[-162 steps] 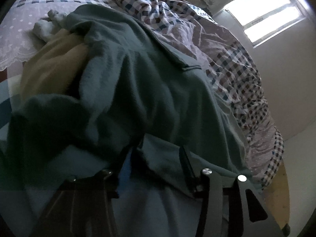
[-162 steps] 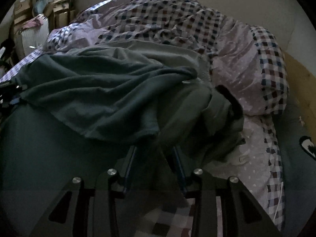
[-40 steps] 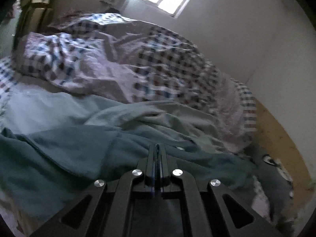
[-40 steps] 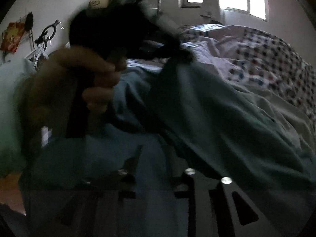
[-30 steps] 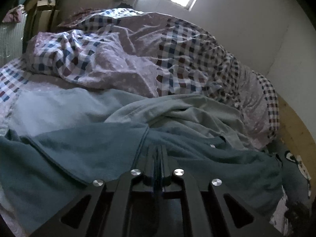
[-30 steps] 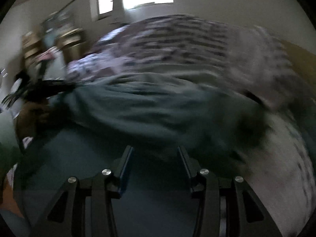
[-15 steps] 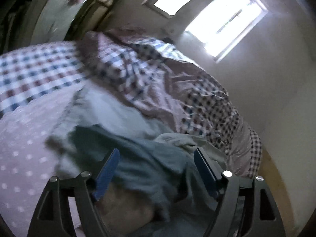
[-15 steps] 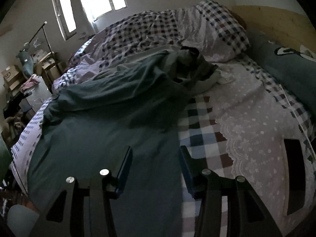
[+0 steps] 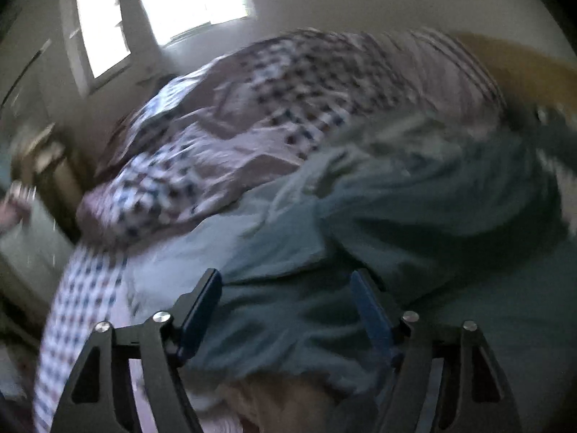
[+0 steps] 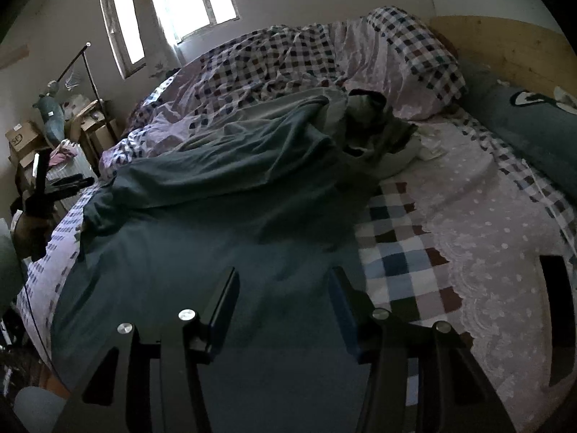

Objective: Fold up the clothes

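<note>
**Both grippers loose above the teal garment on the bed**

A large dark teal garment [image 10: 202,223] lies spread over the near half of the bed [image 10: 487,216], its far part bunched into a ridge of folds that runs up toward the pillow [image 10: 407,68]. Beyond it sits a rumpled checked duvet [image 10: 274,57], pushed toward the wall under the window [image 10: 173,3].

In the right wrist view, the right gripper [image 10: 283,296] points down over the flat near part of the garment. Its jaws stand moderately apart, with nothing pinched between them; the cloth lies below, and no contact with the pads shows. To the right of the garment the checked and dotted sheet is bare, and a dark green cushion [image 10: 523,133] rests against the wooden headboard [image 10: 505,47].

At the left edge of that view a hand holds the left gripper [image 10: 61,184] up beside the bed, clear of the garment's bunched corner.

The left wrist view is blurred by motion. The left gripper [image 9: 286,296] has its jaws wide and is closing them a little, with nothing gripped; the teal garment [image 9: 414,223] fills the view beneath and ahead of its fingers. Something pale tan shows under the garment's near edge, too blurred to identify.
</note>
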